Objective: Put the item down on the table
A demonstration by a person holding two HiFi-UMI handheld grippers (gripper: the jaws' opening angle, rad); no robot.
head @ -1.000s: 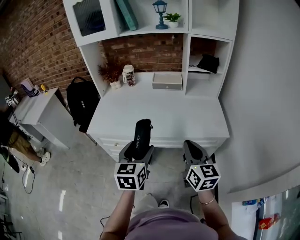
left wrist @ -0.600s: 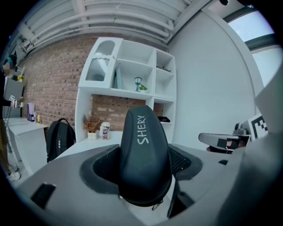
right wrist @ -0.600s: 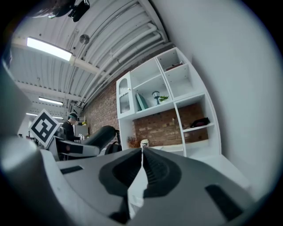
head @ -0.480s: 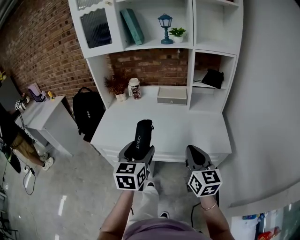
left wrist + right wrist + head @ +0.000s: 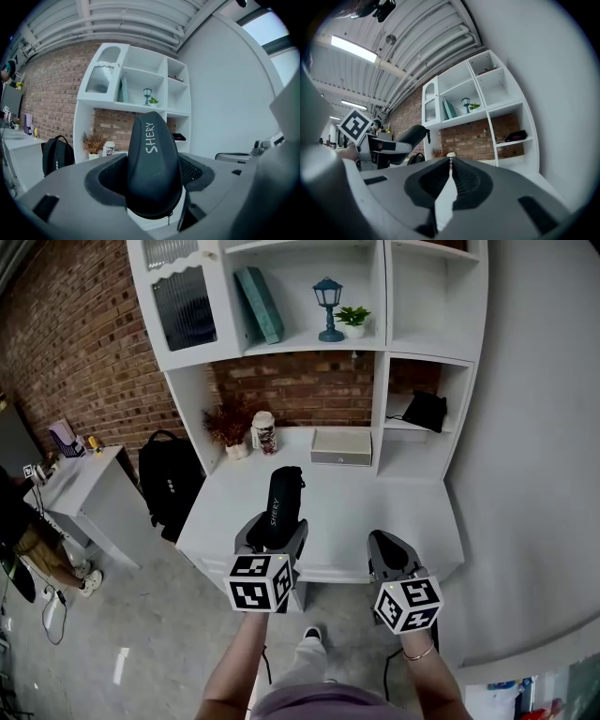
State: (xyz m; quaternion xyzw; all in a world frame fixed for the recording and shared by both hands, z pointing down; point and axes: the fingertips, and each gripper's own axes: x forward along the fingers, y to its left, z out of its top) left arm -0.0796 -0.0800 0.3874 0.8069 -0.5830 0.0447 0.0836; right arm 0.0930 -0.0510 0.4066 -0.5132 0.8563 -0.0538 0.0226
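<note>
The left tongs sit low in the centre of the head view, clamped on a black zip case with "SHERY" printed along it. In the left gripper view the 2 jaws press against the case's sides near its lower end, and most of its length sticks out past them. From above, the case runs lengthwise away from the person, and its far end overlaps the front part of the white desk. The right gripper view shows it at the left of the frame, tilted upward and held in the air, not lying on the desk.

The right tongs are to the lower right of the case, by the desk's front edge. Their jaws are pressed together at the tips with nothing between them.

At the back of the desk, from left to right, stand a dried plant, a printed can and a flat grey box. A black pouch lies in the cubby at the right. On the shelf above, in the upper centre of the frame, are a teal book, a blue lantern and a small green plant. A black backpack leans beside the desk at the left, next to a small side table.
</note>
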